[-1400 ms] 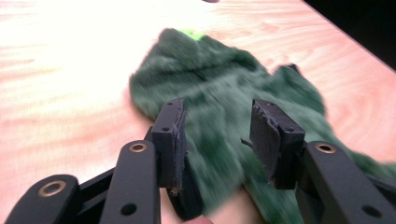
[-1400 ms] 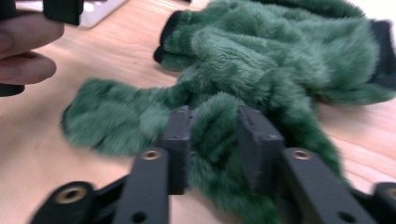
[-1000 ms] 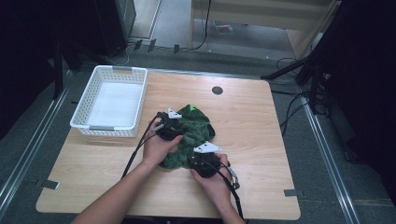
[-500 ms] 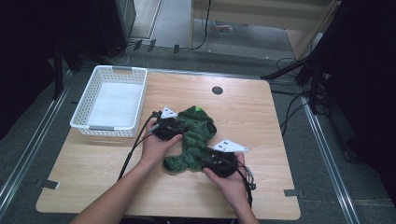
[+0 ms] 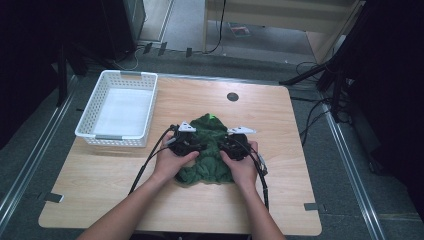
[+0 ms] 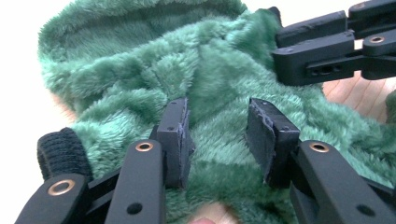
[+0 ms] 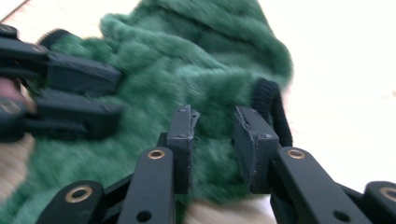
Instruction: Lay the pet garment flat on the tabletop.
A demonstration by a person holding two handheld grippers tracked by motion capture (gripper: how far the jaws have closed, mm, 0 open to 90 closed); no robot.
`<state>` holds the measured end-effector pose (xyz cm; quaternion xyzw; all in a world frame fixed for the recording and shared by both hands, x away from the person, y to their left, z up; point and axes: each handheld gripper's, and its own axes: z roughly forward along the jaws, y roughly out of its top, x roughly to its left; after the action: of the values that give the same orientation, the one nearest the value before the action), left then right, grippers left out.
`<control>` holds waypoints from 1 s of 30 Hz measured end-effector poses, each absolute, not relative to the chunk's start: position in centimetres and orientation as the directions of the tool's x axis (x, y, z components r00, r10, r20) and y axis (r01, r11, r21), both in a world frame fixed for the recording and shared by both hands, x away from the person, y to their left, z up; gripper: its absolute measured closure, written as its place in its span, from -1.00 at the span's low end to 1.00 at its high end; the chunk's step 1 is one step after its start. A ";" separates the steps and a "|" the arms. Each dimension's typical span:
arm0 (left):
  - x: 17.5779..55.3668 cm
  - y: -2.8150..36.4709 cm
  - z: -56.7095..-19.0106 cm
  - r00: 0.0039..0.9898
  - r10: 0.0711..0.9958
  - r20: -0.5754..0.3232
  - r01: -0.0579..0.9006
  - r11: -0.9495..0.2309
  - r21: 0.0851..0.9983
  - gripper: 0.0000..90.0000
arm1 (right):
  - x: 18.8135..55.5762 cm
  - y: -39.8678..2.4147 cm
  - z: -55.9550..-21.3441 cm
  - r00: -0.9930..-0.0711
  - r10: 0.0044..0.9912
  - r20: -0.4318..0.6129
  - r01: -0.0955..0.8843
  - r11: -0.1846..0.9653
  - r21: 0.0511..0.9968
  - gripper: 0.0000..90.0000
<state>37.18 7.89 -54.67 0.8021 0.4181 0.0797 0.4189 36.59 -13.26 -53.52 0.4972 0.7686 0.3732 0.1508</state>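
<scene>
Both hand-held grippers, left (image 5: 192, 143) and right (image 5: 225, 145), open over green fleece garment (image 5: 210, 160)

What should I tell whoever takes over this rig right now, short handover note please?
Left gripper: jaws open, set over the green fleece garment, not clamped on it.
Right gripper: jaws open, at the garment's side beside a black ribbed cuff.
The garment lies bunched at the table's middle, not yet neatly folded.
The white basket stands at the far left with no garment in it.
Left to do, probably: grip, finish folding, perhaps move it to the basket.
</scene>
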 end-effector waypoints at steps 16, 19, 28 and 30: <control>36.9 9.3 -54.7 0.537 0.816 -0.214 0.607 -0.197 0.770 0.21 | 36.2 -12.7 -54.4 -0.443 0.896 0.019 0.605 0.284 0.744 0.64; 37.2 9.1 -54.8 0.521 0.824 -0.221 0.621 -0.188 0.761 0.23 | 36.5 -12.5 -54.4 -0.430 0.902 0.025 0.607 0.269 0.748 0.65; 38.1 8.0 -54.8 0.548 0.818 -0.178 0.603 -0.238 0.762 0.17 | 36.8 -11.7 -54.5 -0.360 0.933 -0.014 0.609 0.246 0.754 0.75; 38.1 8.0 -54.7 0.545 0.819 -0.176 0.603 -0.237 0.762 0.14 | 37.0 -11.2 -54.5 -0.354 0.934 -0.050 0.598 0.267 0.755 0.74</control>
<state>38.14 8.00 -54.73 0.7756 0.4584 0.1310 0.4137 37.02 -11.18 -54.55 0.5078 0.7542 0.3292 0.2548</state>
